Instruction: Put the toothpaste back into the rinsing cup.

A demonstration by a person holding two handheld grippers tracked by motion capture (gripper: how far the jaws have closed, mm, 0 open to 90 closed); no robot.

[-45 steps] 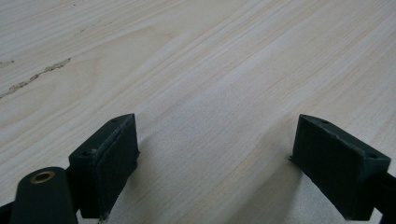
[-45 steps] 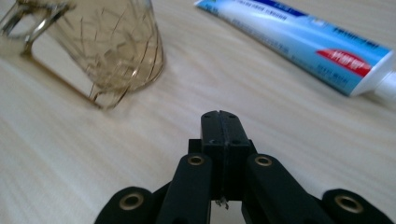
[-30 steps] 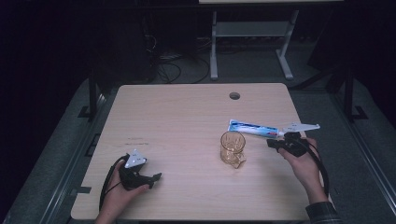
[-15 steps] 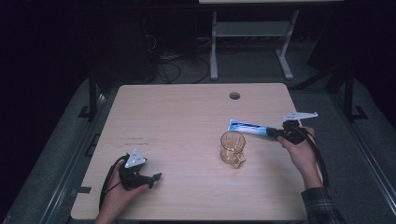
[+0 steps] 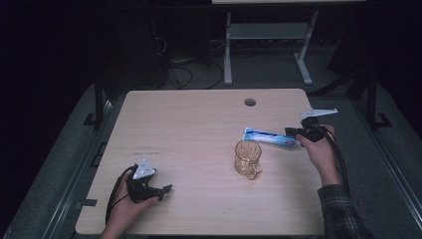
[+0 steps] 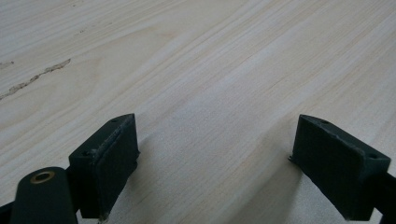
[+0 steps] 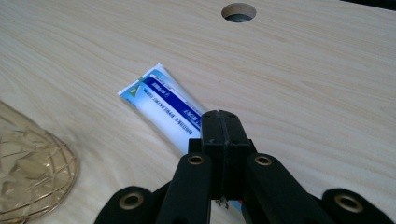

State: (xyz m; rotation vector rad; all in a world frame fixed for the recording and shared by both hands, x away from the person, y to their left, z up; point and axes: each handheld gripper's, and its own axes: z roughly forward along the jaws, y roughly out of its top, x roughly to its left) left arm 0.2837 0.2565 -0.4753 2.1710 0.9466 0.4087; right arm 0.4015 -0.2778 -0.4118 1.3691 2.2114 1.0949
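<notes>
A blue and white tube [image 5: 268, 136] lies flat on the wooden table [image 5: 199, 124], right of centre. My right gripper [image 5: 292, 133] is at the tube's right end, with its jaws shut flat against each other. In the right gripper view, my right gripper [image 7: 220, 122] sits over the near end of the tube [image 7: 163, 100], and I cannot tell whether it touches it. An amber glass mug [image 5: 248, 158] stands upright just in front of the tube. My left gripper [image 5: 161, 190] rests open at the front left, with bare wood between its jaws [image 6: 215, 163].
A round cable hole [image 5: 250, 102] is in the table's far side. The mug [image 7: 28, 172] shows at the lower left of the right gripper view. A white metal frame [image 5: 268, 35] and cables lie on the dark floor beyond the table.
My right hand and gripper have moved toward the table's far side, along the tube's right end. The tube, the mug and my left gripper have stayed put.
</notes>
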